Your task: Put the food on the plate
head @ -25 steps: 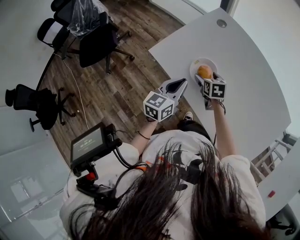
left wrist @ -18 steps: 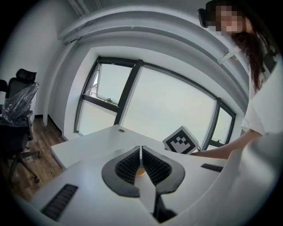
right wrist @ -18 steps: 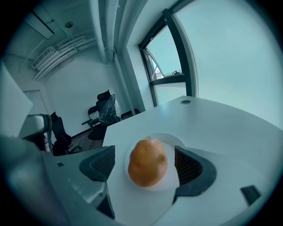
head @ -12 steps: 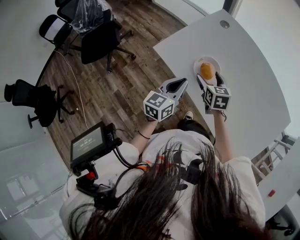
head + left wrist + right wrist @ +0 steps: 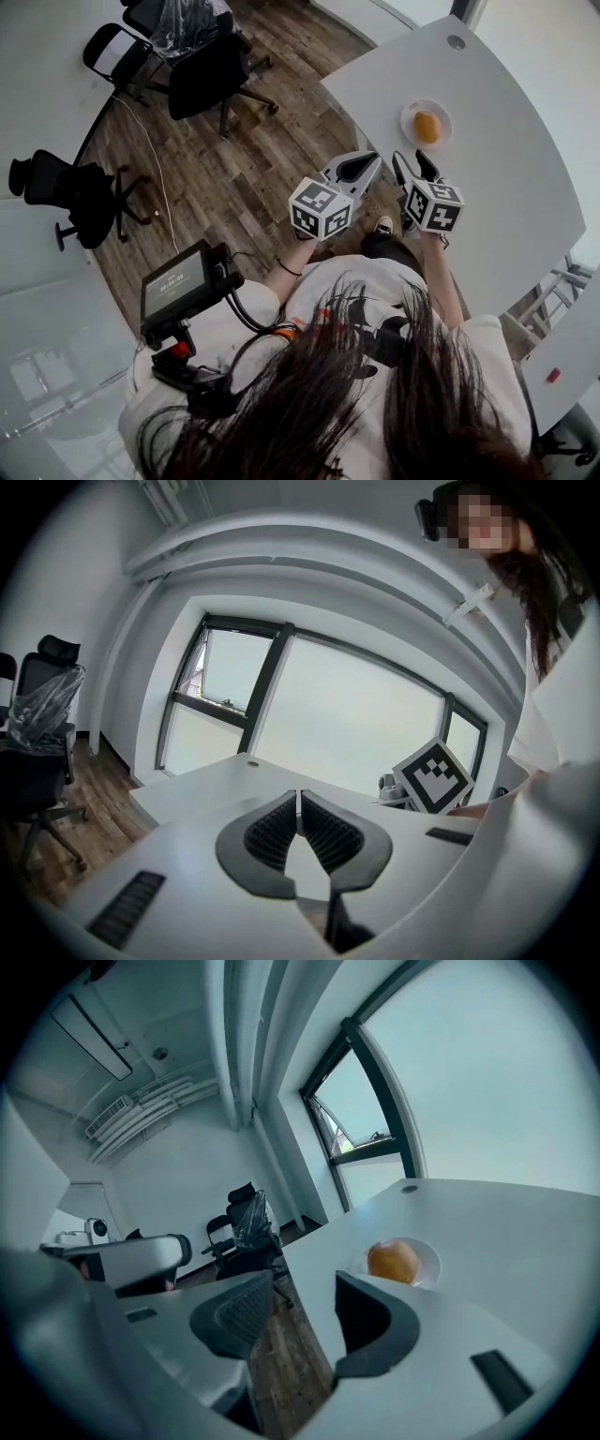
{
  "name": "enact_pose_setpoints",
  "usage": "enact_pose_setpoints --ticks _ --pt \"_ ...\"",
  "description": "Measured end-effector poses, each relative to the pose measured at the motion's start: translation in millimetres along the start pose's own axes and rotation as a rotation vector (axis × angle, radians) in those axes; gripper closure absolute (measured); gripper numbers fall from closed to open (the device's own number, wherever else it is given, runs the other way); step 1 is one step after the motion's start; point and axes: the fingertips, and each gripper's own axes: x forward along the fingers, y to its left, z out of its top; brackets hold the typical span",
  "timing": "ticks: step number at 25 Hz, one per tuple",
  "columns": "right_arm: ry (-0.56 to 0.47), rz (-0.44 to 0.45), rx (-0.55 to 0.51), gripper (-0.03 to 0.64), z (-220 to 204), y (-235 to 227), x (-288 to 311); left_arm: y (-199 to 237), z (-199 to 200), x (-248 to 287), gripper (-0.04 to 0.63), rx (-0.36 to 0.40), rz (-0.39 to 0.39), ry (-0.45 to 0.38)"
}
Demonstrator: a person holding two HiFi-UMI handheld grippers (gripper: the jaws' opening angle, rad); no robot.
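Observation:
A round orange piece of food (image 5: 427,126) lies on a small white plate (image 5: 410,113) on the white table (image 5: 506,169). My right gripper (image 5: 409,161) hovers near the table's edge, a short way back from the plate. Its jaws are closing with a gap left and nothing between them. In the right gripper view the food (image 5: 393,1260) on the plate (image 5: 428,1262) sits beyond the right gripper (image 5: 302,1293). My left gripper (image 5: 372,161) hangs just left of it, beside the table's edge. In the left gripper view the left gripper (image 5: 298,801) is shut and holds nothing.
Black office chairs (image 5: 202,80) (image 5: 70,192) stand on the wood floor (image 5: 234,178) to the left of the table. A round grommet (image 5: 457,42) sits at the table's far end. A small screen (image 5: 176,283) juts out from the person's chest.
The right gripper has drawn back from the plate toward the person, and its jaws stand narrower. The food stays on the plate. The left gripper has barely moved.

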Motion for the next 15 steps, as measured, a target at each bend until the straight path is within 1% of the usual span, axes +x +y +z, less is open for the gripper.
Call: enact_pose_setpoints --ticks 1,2,4,6,10,15 --pt "-0.007 0.001 0.012 0.426 -2 7 -4 -2 0 -7 0.589 0.002 -0.002 -0.002" --pt "-0.015 0.002 0.025 0.461 -3 14 -8 -3 -1 -14 0.589 0.003 -0.003 -0.004" --pt "-0.027 0.013 0.056 0.509 -6 29 -16 -6 -1 -27 0.589 0.006 -0.004 -0.011" --pt "-0.033 0.025 0.076 0.512 -9 43 -22 -8 0 -40 0.589 0.01 -0.009 -0.021" --pt "-0.047 0.034 0.077 0.512 -20 71 -37 -15 -2 -67 0.589 0.016 -0.025 -0.044" --pt "-0.079 0.025 0.115 0.512 -39 98 -62 -30 -18 -98 0.589 0.03 -0.068 -0.027"
